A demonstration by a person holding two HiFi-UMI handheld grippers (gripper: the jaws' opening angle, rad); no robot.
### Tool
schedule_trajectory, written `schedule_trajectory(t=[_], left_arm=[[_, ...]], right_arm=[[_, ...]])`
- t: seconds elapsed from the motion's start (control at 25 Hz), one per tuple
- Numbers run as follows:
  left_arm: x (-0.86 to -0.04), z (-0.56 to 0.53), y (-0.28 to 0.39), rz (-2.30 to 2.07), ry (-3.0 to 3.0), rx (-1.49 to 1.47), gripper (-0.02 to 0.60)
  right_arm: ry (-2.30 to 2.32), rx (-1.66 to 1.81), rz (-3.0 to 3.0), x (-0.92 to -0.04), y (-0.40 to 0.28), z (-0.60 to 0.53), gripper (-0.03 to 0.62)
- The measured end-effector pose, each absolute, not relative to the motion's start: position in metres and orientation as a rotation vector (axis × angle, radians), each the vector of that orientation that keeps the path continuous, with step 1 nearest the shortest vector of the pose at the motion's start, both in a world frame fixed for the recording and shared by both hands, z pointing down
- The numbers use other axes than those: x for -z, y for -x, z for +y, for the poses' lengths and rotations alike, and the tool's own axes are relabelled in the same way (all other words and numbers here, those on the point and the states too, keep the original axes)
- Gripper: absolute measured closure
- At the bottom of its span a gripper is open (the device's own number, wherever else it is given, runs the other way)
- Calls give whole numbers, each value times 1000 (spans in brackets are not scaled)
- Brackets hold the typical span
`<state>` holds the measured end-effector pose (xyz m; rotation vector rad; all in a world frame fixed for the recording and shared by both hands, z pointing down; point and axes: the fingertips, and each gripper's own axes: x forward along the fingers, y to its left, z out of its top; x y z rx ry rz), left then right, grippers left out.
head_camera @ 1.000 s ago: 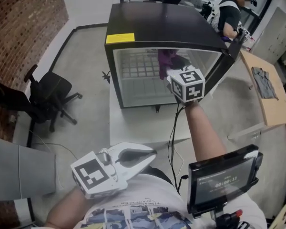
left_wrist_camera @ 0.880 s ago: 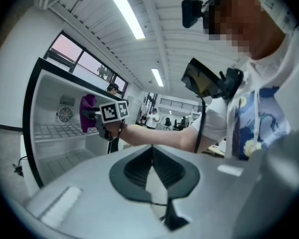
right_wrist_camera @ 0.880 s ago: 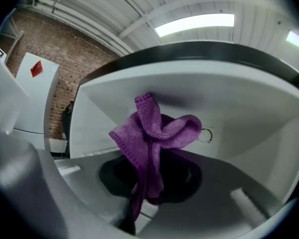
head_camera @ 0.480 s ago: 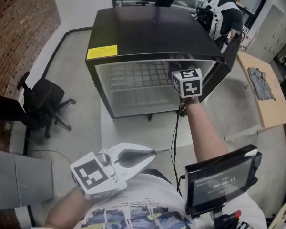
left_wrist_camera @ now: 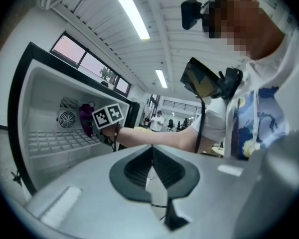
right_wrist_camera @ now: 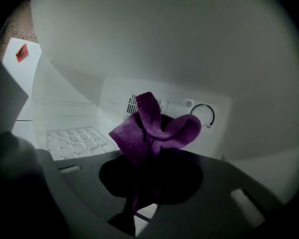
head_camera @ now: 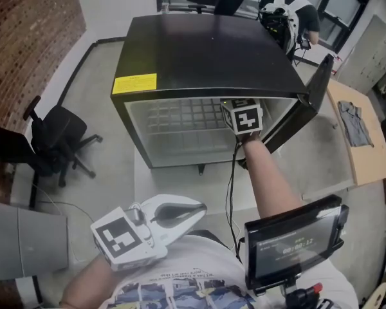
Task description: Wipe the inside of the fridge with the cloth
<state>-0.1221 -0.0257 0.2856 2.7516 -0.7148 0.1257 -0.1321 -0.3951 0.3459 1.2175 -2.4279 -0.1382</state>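
Right gripper (head_camera: 241, 116) reaches into the open fridge (head_camera: 199, 50), upper centre of the head view. Its jaws are clamped on the cloth (right_wrist_camera: 149, 128). Cloth is purple with a nubby pile, bunched into two soft lobes that stand up above the jaws, and a thin tail hangs down between them. It sits mid-frame in the right gripper view, in front of the white back wall, between vent (right_wrist_camera: 132, 103) and dial (right_wrist_camera: 203, 116). I can't tell if it touches the wall. Left gripper (head_camera: 196, 209) is lower left by my chest, jaws pressed together, nothing in them.
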Motion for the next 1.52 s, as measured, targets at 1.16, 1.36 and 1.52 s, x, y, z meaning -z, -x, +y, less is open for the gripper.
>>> schedule_trajectory(t=[1.16, 1.36, 1.52], left_arm=[[-295, 13, 161, -960, -2645, -142, 575], [-298, 22, 173, -1005, -2617, -133, 575], [-298, 27, 175, -1004, -2616, -131, 575]], right_arm=[[-755, 108, -2663, -345, 317, -310, 516], [-766, 43, -2701, -344, 329, -307, 516], [-814, 71, -2706, -335, 318, -308, 516]])
